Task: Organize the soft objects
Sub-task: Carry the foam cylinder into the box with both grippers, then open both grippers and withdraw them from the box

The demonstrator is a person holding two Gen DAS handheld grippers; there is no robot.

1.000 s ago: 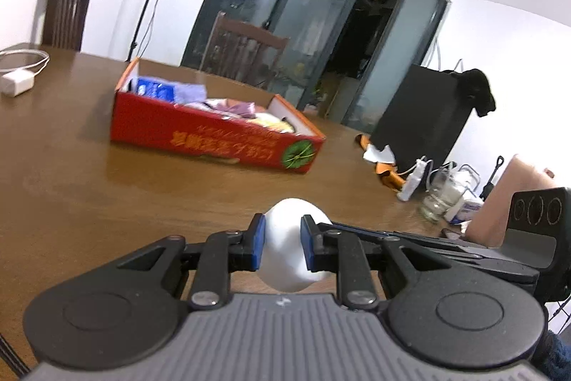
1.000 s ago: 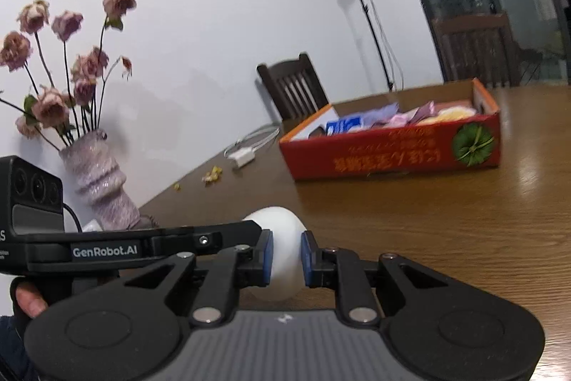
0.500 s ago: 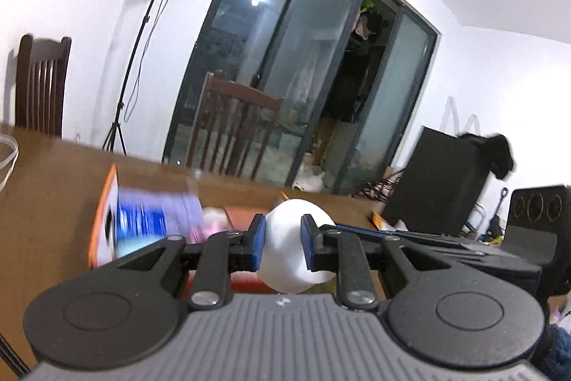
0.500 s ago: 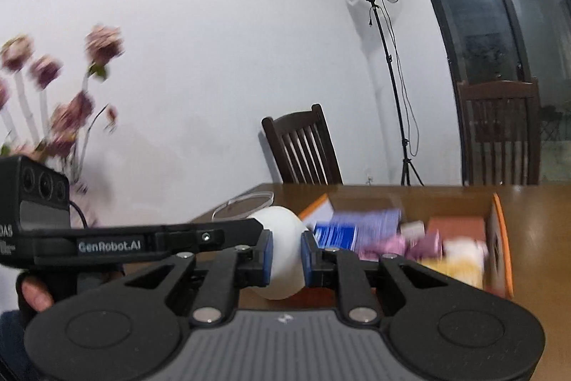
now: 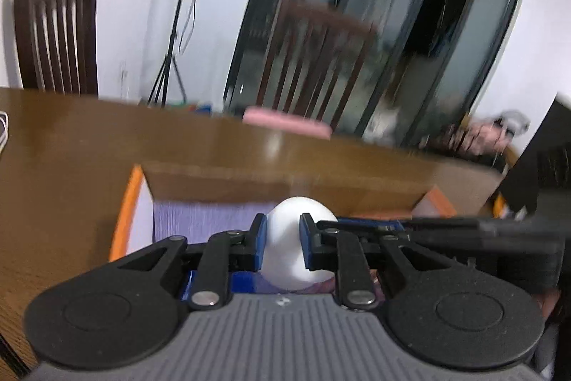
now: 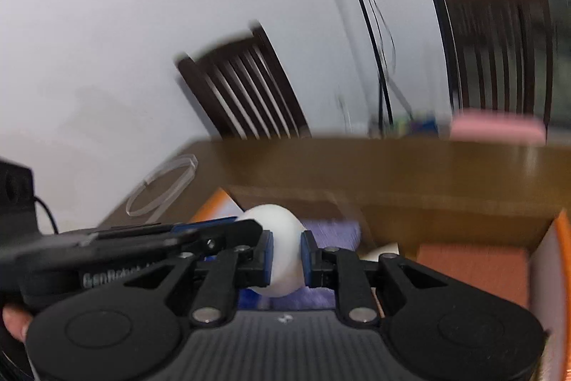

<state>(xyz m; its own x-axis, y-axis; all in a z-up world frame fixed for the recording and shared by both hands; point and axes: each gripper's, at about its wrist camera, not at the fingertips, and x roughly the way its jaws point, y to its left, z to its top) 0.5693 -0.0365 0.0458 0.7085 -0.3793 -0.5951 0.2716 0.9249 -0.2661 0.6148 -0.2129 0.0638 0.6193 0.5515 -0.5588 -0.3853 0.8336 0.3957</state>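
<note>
Both tools, left [image 5: 283, 240] and right [image 6: 287, 254], clenched on 1 white ball [image 5: 296, 252] over the box [image 5: 123, 202]. Lower evenly, release both together above the purple cloth [image 5: 203, 220], avoiding squeeze or drop.

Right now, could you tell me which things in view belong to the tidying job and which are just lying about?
Belong to the job:
- white soft ball, gripped by both the left gripper and the right gripper
- cardboard box beneath it
- purple item inside the box

Just lying about:
- pink object beyond the table's far edge
- dark chair
- light stand
- white cable
</note>
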